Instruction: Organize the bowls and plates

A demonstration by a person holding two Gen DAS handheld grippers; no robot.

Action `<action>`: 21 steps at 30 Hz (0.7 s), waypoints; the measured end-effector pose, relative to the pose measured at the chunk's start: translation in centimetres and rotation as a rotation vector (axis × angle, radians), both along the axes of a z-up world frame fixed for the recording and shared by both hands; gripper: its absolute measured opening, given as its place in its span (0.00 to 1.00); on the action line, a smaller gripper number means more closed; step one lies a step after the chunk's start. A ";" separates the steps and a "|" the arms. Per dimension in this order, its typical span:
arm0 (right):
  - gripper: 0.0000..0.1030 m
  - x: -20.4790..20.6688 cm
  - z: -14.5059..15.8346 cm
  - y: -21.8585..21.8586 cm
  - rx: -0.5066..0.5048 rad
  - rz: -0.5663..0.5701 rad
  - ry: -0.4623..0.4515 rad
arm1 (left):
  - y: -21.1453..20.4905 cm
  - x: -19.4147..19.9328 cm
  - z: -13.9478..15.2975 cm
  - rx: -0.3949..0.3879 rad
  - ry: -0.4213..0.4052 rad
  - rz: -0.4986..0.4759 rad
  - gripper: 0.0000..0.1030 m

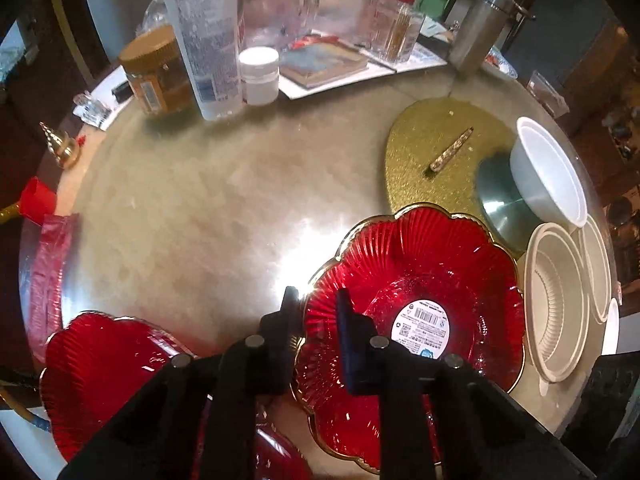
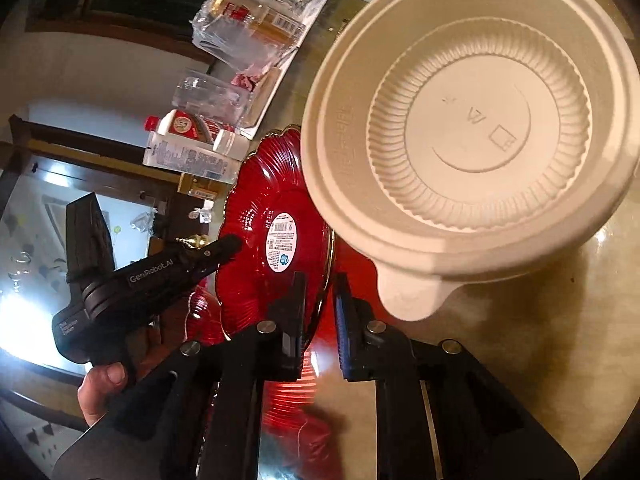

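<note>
Pinching the red plate (image 1: 416, 280) rim (labelled): left gripper (image 1: 316, 312); right gripper (image 2: 320, 300) likewise.

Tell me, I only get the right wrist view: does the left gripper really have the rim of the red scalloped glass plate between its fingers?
Observer: Yes. The left gripper grips the gold rim of the red scalloped glass plate.
Operator: What lies beyond that plate?
Observer: A gold glitter mat with a small gold bar on it.
Operator: And the white plastic bowl?
Observer: The white plastic bowl leans tilted against a round steel dish.
</note>
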State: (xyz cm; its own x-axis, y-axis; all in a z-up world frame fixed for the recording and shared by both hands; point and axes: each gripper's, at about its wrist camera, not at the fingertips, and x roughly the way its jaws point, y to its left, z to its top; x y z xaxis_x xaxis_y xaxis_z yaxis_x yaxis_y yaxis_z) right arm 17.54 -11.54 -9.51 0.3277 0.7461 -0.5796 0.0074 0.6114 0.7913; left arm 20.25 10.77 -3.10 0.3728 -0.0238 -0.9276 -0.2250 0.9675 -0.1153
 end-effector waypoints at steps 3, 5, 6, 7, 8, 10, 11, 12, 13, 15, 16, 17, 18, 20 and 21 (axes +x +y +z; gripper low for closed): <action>0.13 -0.2 0.3 0.2 0.019 0.013 -0.012 | 0.2 -0.8 1.1 0.010 -0.029 0.007 0.16; 0.13 -0.2 0.5 0.5 0.026 0.024 -0.019 | 0.4 -1.5 1.9 0.013 -0.049 0.010 0.16; 0.13 -0.3 0.6 0.6 0.030 0.033 -0.026 | 0.6 -1.9 2.3 0.013 -0.063 0.012 0.16; 0.13 -0.4 0.8 0.7 0.035 0.039 -0.031 | 0.7 -2.3 2.8 0.014 -0.080 0.015 0.16; 0.13 -0.5 1.0 0.9 0.040 0.045 -0.038 | 0.8 -2.7 3.3 0.016 -0.094 0.018 0.16; 0.13 -0.9 1.5 1.4 0.046 0.067 -0.061 | 0.9 -3.9 4.1 0.034 -0.127 0.026 0.16; 0.13 -1.1 1.8 1.7 0.046 0.081 -0.074 | 1.0 -4.4 4.3 0.038 -0.138 0.029 0.16; 0.13 -1.3 2.0 2.0 0.046 0.092 -0.083 | 1.2 -5.2 4.6 0.043 -0.150 0.038 0.16; 0.13 -1.5 2.3 2.3 0.042 0.102 -0.093 | 1.3 -5.7 4.7 0.044 -0.159 0.045 0.16; 0.13 -2.1 2.8 3.0 0.037 0.129 -0.114 | 1.8 -7.0 5.0 0.053 -0.181 0.062 0.16; 0.13 -2.4 3.1 3.3 0.035 0.142 -0.125 | 2.0 -7.8 5.1 0.055 -0.191 0.075 0.16; 0.13 -2.6 3.4 3.6 0.031 0.152 -0.136 | 2.3 -8.4 5.2 0.053 -0.197 0.085 0.16; 0.13 -3.0 3.8 4.1 0.021 0.168 -0.152 | 2.8 -9.3 5.2 0.046 -0.207 0.100 0.16; 0.13 -3.5 4.4 4.7 0.010 0.186 -0.170 | 3.8 -10.9 5.4 0.033 -0.223 0.124 0.16; 0.13 -3.7 4.8 5.3 0.007 0.198 -0.177 | 4.3 -11.5 5.6 0.029 -0.233 0.138 0.16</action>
State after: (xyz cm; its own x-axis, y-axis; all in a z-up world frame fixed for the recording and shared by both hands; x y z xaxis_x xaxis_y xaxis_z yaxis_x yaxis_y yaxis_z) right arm 13.80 -6.27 -4.73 0.2712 0.8094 -0.5209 -0.2508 0.5819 0.7736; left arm 8.73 15.05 2.47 0.5741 0.0674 -0.8160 -0.3252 0.9334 -0.1517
